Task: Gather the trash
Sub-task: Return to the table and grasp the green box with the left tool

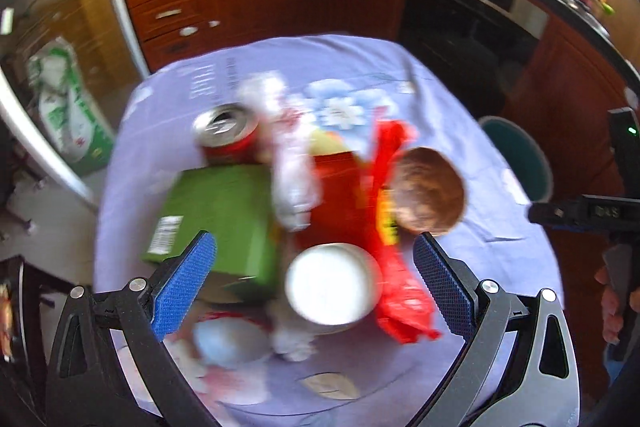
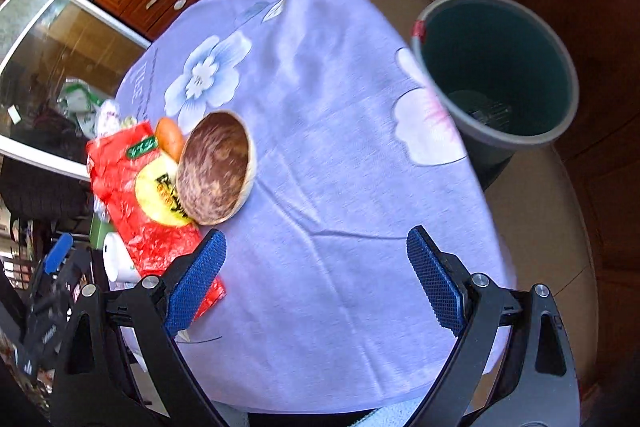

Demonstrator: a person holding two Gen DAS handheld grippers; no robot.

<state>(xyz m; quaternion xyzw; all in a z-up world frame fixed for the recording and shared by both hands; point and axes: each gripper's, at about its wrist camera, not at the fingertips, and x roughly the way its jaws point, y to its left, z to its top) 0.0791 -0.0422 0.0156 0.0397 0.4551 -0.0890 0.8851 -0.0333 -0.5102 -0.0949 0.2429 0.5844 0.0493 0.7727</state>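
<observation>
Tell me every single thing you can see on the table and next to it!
soda can: 1, red, far left of the pile
box: 1, green, below the can
plastic wrap: 1, white, pile's middle
snack bag: 1, red, under the bowl's edge
bowl: 1, brown, table's middle
cup: 1, white, near edge
carrot: 1, orange, behind the bowl
tablecloth: 1, lilac, floral
bin: 1, teal, beside the table
left gripper: open
right gripper: open

Left gripper (image 1: 315, 277) — jaws spread wide, blue pads (image 1: 182, 289) facing inward, nothing clasped between them; it is held above the table. Right gripper (image 2: 316, 279) — likewise parted wide, its pads (image 2: 434, 281) bare, poised over the table's near edge, with nothing gripped.
</observation>
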